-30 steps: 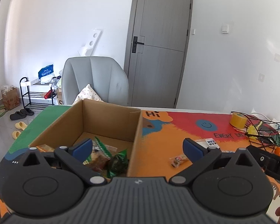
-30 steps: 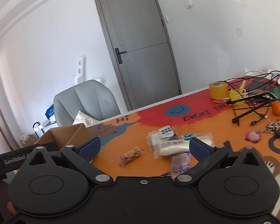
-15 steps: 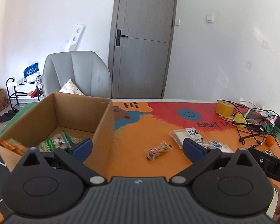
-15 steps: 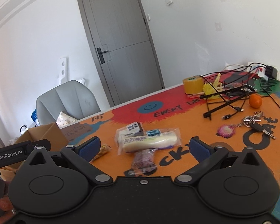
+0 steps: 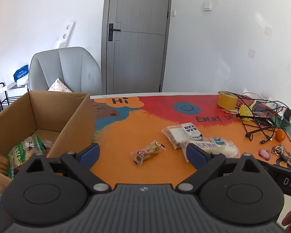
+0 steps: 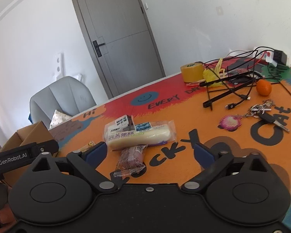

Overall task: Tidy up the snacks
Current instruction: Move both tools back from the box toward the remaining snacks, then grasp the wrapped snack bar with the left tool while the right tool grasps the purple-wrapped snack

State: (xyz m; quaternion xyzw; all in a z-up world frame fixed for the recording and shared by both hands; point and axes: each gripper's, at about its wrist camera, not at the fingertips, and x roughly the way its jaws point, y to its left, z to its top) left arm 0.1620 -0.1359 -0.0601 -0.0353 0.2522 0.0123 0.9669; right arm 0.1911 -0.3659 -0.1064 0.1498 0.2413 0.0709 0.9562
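Observation:
An open cardboard box [image 5: 75, 116] with several snack packs inside stands at the left of the table. On the orange mat lie a small wrapped snack bar [image 5: 148, 151], a white sandwich pack [image 5: 181, 134] and a long cream cake pack [image 5: 213, 147]. My left gripper [image 5: 141, 153] is open and empty, just short of the snack bar. My right gripper [image 6: 150, 153] is open and empty, with a purple wrapped snack [image 6: 131, 160] between its fingers and the cream cake pack [image 6: 139, 135] just beyond.
A yellow tape roll [image 5: 227, 100], black cables and a wire stand [image 6: 229, 89], an orange [image 6: 263, 87] and keys [image 6: 265, 112] lie at the right of the table. A grey chair [image 5: 67, 69] and a door [image 5: 137, 36] stand behind the table.
Both grippers have swung right, away from the box and toward the loose snacks. The right gripper has come closer to the purple snack and cake pack. Both stay open.

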